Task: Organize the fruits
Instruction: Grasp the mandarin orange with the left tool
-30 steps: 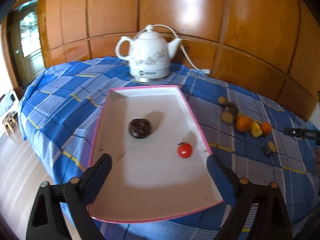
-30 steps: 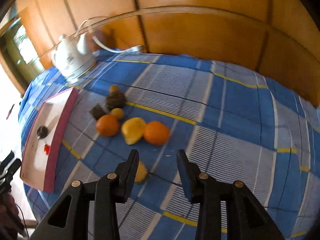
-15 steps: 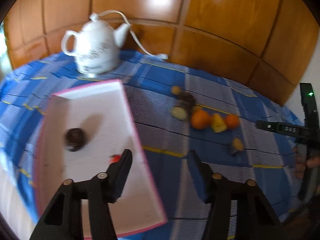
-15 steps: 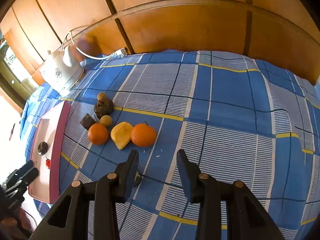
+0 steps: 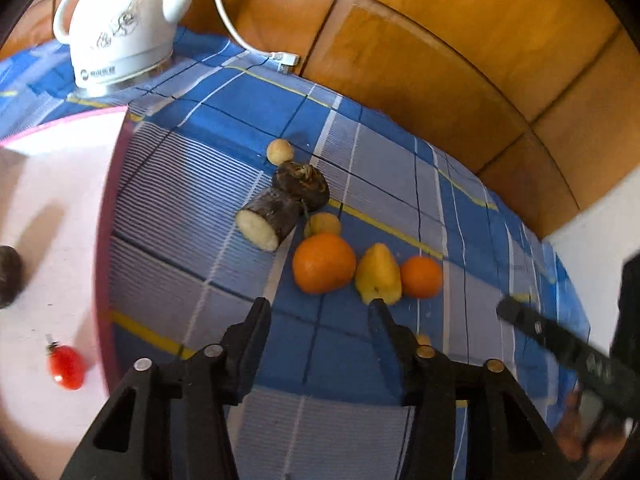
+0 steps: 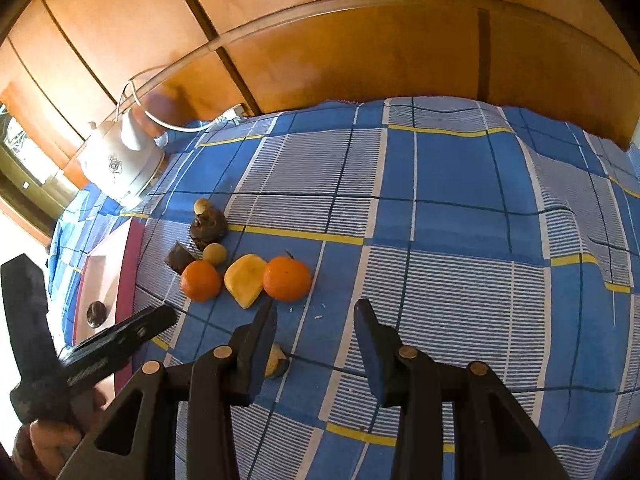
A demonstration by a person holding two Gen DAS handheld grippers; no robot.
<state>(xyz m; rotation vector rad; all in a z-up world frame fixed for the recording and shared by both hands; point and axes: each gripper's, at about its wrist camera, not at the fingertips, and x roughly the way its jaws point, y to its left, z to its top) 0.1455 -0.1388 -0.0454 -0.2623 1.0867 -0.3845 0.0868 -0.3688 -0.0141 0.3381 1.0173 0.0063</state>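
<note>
A heap of fruit lies on the blue checked cloth: a large orange [image 5: 324, 263], a yellow pear-shaped fruit [image 5: 378, 274], a small orange [image 5: 421, 278], a dark round fruit [image 5: 306, 186] and a cut dark piece [image 5: 268, 220]. My left gripper [image 5: 318, 312] hovers just in front of the large orange, open, with nothing between its fingers. The pink-rimmed tray [image 5: 116, 200] at the left holds a small tomato [image 5: 66, 366]. My right gripper [image 6: 316, 312] is open and empty, close before the oranges [image 6: 286, 278]. A small fruit piece [image 6: 276, 362] shows beside its left finger.
A white kettle [image 5: 120, 28] with its cord stands at the back left, near the wooden wall. The left gripper's body [image 6: 120, 336] and a hand [image 6: 40, 440] fill the right wrist view's lower left. The tray [image 6: 128, 272] lies left of the fruit.
My left gripper has narrowed its jaws and swung right, from over the tray to the fruit heap. The right gripper has stayed in place, rolling slightly.
</note>
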